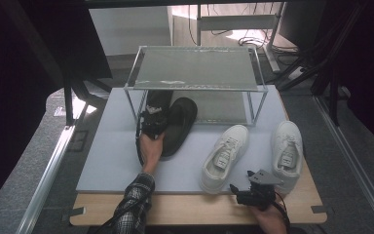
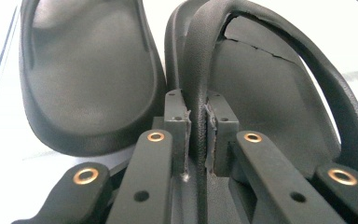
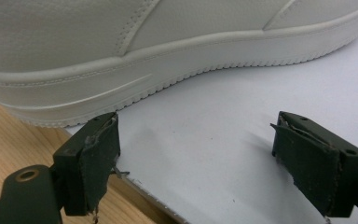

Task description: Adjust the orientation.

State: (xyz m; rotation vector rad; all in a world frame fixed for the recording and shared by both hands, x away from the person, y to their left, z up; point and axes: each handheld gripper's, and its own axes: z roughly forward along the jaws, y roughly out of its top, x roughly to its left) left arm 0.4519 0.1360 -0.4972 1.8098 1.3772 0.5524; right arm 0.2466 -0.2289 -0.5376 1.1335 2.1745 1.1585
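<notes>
Two black slippers lie on the grey mat (image 1: 117, 161) in front of a wire shelf rack (image 1: 195, 68). My left gripper (image 1: 152, 119) is shut on the strap of the right-hand black slipper (image 1: 181, 124); in the left gripper view the jaws pinch that strap (image 2: 196, 116), with the other black slipper (image 2: 88, 79) beside it. Two white sneakers stand to the right: one (image 1: 225, 156) angled, one (image 1: 287, 151) farther right. My right gripper (image 1: 234, 187) hovers open at the mat's front edge, near the heel of the angled sneaker (image 3: 168, 51).
The wooden table (image 1: 195, 209) edge shows in front of the mat. The rack has a clear top shelf and a lower level behind the slippers. Metal rails (image 1: 48, 170) run along both sides of the table. Cables lie on the floor behind.
</notes>
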